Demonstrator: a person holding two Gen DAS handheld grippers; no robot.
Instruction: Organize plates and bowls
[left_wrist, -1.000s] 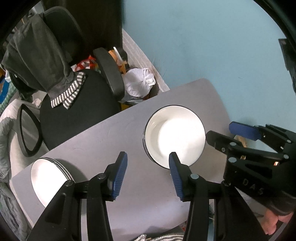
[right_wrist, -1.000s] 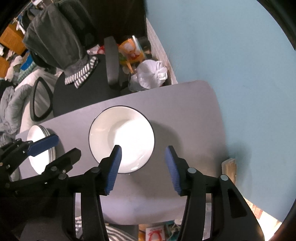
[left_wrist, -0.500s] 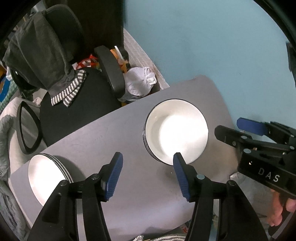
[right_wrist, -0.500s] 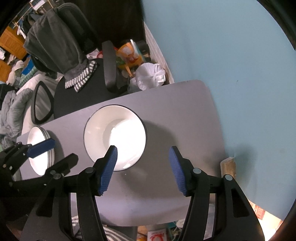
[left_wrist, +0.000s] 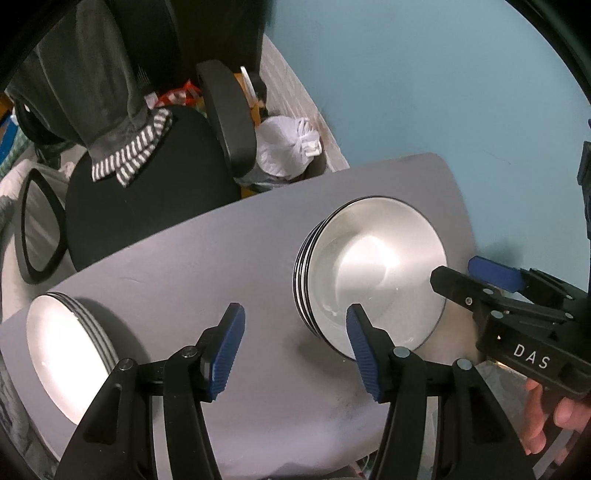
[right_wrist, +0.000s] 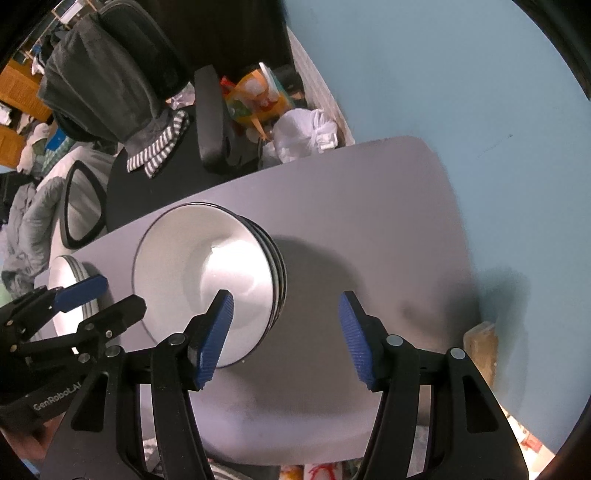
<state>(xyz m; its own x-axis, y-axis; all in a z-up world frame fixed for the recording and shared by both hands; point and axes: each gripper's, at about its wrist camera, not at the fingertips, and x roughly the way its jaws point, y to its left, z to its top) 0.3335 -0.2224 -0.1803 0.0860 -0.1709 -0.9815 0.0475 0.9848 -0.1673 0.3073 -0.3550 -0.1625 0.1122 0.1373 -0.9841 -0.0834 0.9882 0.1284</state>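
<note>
A stack of white bowls with black rims (left_wrist: 373, 273) stands on the grey table (left_wrist: 207, 258), right of centre. It also shows in the right wrist view (right_wrist: 207, 273). A stack of white plates (left_wrist: 62, 350) lies at the table's left end, also in the right wrist view (right_wrist: 70, 291). My left gripper (left_wrist: 295, 347) is open and empty above the table between the stacks, its right finger over the bowls' near rim. My right gripper (right_wrist: 286, 332) is open and empty, its left finger over the bowls. Each gripper shows in the other's view (left_wrist: 491, 284) (right_wrist: 99, 299).
A black office chair (left_wrist: 155, 184) with grey clothing stands behind the table. A white tied bag (left_wrist: 284, 147) and clutter lie on the floor by the blue wall (left_wrist: 424, 81). A wooden block (right_wrist: 480, 339) sits at the table's right edge.
Both grippers have opened wider and drawn back and up from the bowls. The bowl and plate stacks have not moved on the table.
</note>
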